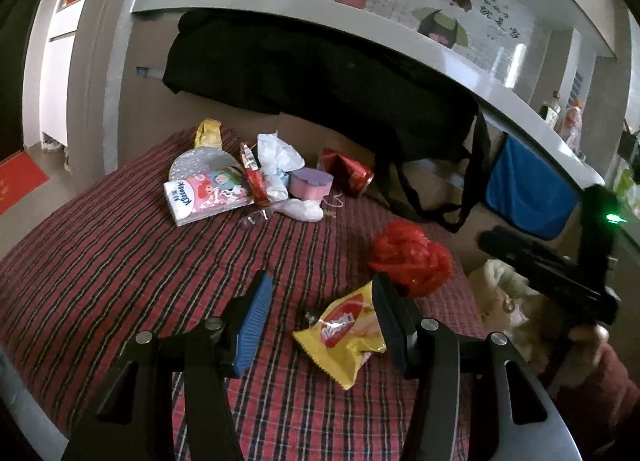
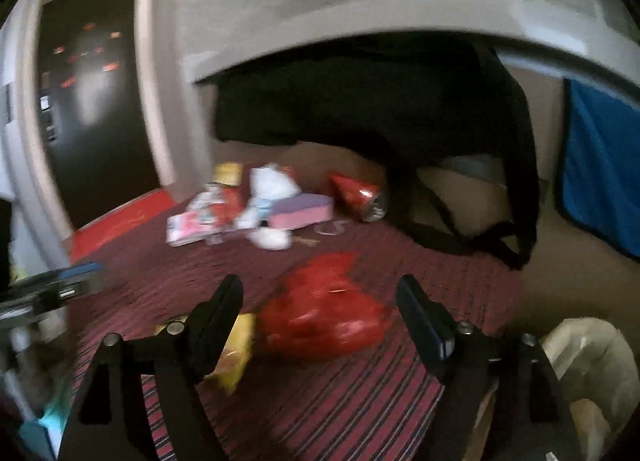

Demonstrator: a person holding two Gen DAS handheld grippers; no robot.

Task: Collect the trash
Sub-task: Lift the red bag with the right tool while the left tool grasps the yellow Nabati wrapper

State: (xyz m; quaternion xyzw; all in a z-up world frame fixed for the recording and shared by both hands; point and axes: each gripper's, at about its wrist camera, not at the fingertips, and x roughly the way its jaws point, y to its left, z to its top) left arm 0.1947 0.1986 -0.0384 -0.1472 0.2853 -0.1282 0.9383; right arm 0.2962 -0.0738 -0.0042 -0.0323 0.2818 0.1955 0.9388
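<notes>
yellow snack wrapper (image 1: 347,335) lies between the open left tongs (image 1: 320,311).

- Yellow snack wrapper (image 1: 347,335), crumpled, lies flat on the striped cloth.
- Red plastic bag (image 1: 410,257), scrunched into a ball, sits just beyond it.
- Further back: white tissues (image 1: 280,165), red foil packet (image 1: 346,171), another yellow wrapper (image 1: 209,133).

On bed cover (image 1: 120,261): snack packet (image 1: 344,337) nearest; crumpled plastic bag (image 1: 412,257) just behind, rightward; tissue pack (image 1: 208,195) far left, beside sponge (image 1: 310,183).
</notes>
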